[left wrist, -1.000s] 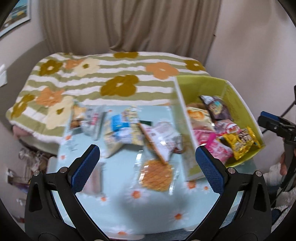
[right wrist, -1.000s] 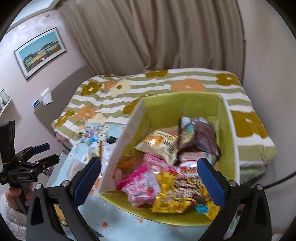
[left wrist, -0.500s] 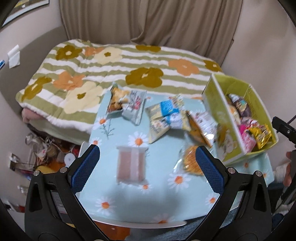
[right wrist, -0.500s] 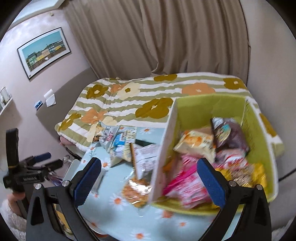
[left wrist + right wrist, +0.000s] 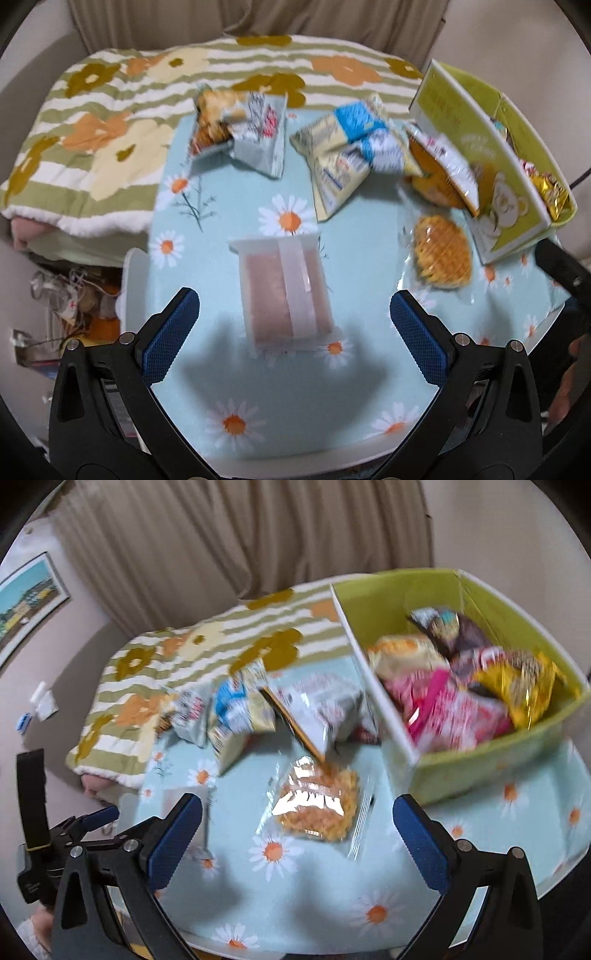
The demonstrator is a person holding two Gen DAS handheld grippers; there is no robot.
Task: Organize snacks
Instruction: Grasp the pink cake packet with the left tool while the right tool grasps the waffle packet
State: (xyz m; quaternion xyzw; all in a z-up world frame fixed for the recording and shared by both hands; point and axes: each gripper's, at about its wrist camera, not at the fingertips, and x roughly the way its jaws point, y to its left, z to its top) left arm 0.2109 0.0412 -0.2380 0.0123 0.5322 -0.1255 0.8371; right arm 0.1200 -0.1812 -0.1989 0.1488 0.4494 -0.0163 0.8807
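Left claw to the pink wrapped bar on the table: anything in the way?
Nothing visible. The left claw is open and empty, and the pink wrapped bar lies alone on the daisy tablecloth straight ahead between its fingers. The waffle packet lies apart to the right.

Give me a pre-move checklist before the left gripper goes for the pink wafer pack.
1. Left gripper open and empty: ok.
2. Pink wafer pack lying flat, lined up between the fingers: ok.
3. Pack clear of other snacks; the waffle lies apart to its right: ok.
4. Right gripper open and empty, over the waffle side, out of the way: ok.
5. Room in the green box for another pack: cannot tell; snacks are piled near the front.
6. Left gripper's height above the table: cannot tell; the picture is blurred.
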